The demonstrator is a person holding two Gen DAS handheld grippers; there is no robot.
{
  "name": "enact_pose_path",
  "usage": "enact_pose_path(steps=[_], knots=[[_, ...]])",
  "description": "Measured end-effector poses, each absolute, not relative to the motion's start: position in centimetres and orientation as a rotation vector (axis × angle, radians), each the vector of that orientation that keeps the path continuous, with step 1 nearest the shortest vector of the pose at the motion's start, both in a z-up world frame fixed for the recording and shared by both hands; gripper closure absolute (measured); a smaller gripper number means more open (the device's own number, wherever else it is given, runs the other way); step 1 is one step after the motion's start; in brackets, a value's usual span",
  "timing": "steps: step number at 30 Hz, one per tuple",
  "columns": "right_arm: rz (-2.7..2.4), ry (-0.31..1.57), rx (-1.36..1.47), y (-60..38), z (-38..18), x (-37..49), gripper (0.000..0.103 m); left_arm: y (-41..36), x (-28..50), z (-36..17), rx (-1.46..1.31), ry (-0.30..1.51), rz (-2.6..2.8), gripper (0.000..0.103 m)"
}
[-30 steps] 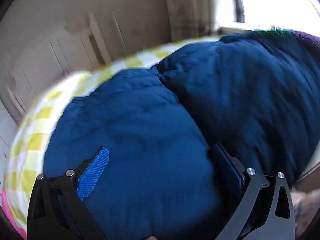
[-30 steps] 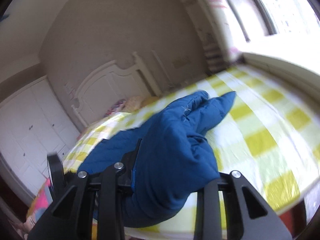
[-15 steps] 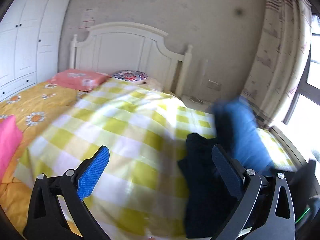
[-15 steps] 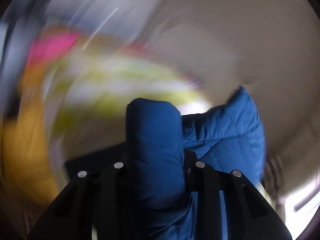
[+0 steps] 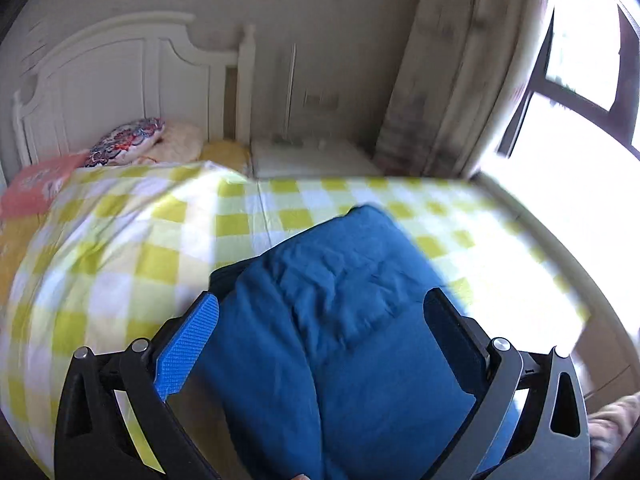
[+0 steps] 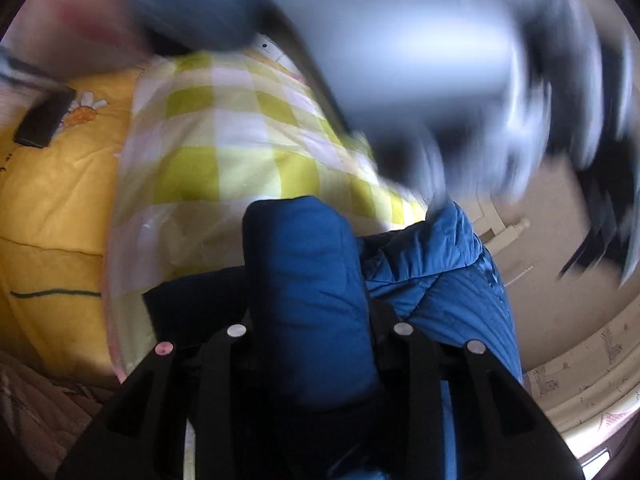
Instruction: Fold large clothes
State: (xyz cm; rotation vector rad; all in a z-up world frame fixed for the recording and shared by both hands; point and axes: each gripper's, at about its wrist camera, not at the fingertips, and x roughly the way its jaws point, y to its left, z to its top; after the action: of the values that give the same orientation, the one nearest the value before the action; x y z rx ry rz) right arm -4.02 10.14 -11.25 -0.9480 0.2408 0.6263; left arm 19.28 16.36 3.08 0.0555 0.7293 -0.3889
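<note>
Holding a padded blue jacket (image 5: 352, 320) over the checked bedspread (image 5: 160, 240), both grippers are busy. Right gripper (image 6: 308, 320): jaws closed tight on a thick roll of jacket, rest of the cloth trailing toward the bed's foot side. Left gripper (image 5: 320, 312): jaws spread wide, jacket bulk lying between the fingers; a firm grip cannot be told. Phone (image 6: 44, 118) lies on the yellow quilt (image 6: 52, 200) beside the bedspread. Judgement: folding is midway, jacket bunched, not yet laid flat or squared.
</note>
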Motion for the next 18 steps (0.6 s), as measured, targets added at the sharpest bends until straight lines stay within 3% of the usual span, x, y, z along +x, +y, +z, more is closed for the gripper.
enact_pose_path(steps=[2, 5, 12, 18], knots=[[0.66, 0.235, -0.939, 9.5, -11.1, -4.4, 0.067, 15.3, 22.7, -1.1, 0.163, 0.829, -0.285, 0.004], [0.778, 0.305, -0.877, 7.9, -9.6, -4.9, 0.059, 17.6, 24.5, -5.8, -0.039, 0.913, -0.364, 0.004], [0.914, 0.334, -0.406, -2.2, -0.7, -4.4, 0.057, 17.9, 23.2, -6.7, 0.006, 0.824, -0.264, 0.004], [0.777, 0.41, -0.27, -5.4, -1.7, -0.4, 0.052, 18.7, 22.8, -6.5, -0.022, 0.796, -0.251, 0.004]])
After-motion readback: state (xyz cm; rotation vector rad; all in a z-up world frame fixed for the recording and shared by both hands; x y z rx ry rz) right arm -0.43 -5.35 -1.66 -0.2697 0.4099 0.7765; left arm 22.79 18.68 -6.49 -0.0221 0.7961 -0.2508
